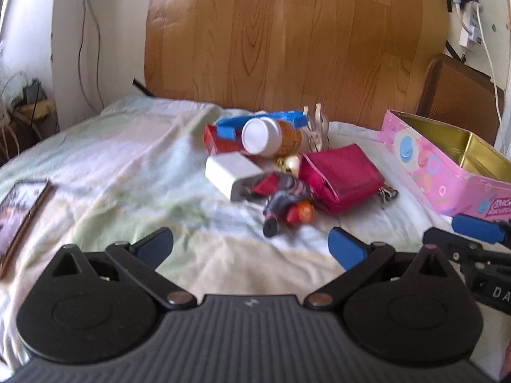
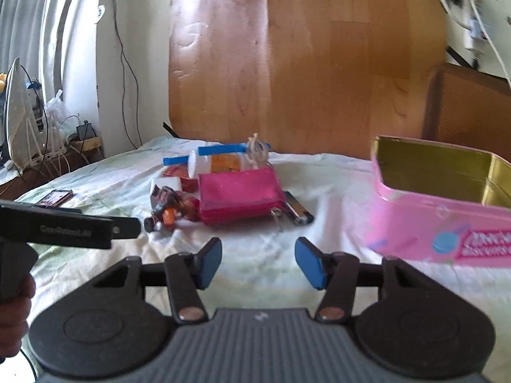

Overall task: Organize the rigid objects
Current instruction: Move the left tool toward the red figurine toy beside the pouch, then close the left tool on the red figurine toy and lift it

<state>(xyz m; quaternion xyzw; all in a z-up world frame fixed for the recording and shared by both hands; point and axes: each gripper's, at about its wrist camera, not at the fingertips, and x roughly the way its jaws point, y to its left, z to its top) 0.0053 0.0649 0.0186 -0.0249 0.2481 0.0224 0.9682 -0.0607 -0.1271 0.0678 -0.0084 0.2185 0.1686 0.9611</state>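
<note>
Silver lighter [image 2: 297, 209] beside the wallet [image 2: 238, 196] shows only from the right wrist.

Pale sheeted bed [image 1: 127, 146], clutter pile with pink wallet [image 1: 343, 177], pink tin [image 1: 447, 172], framed picture [image 1: 19, 217]

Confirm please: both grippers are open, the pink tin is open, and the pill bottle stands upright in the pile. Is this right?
Not quite. The pill bottle lies on its side on the pile, as the left wrist view shows. Both grippers, left and right, are open, and the pink tin is open.
</note>
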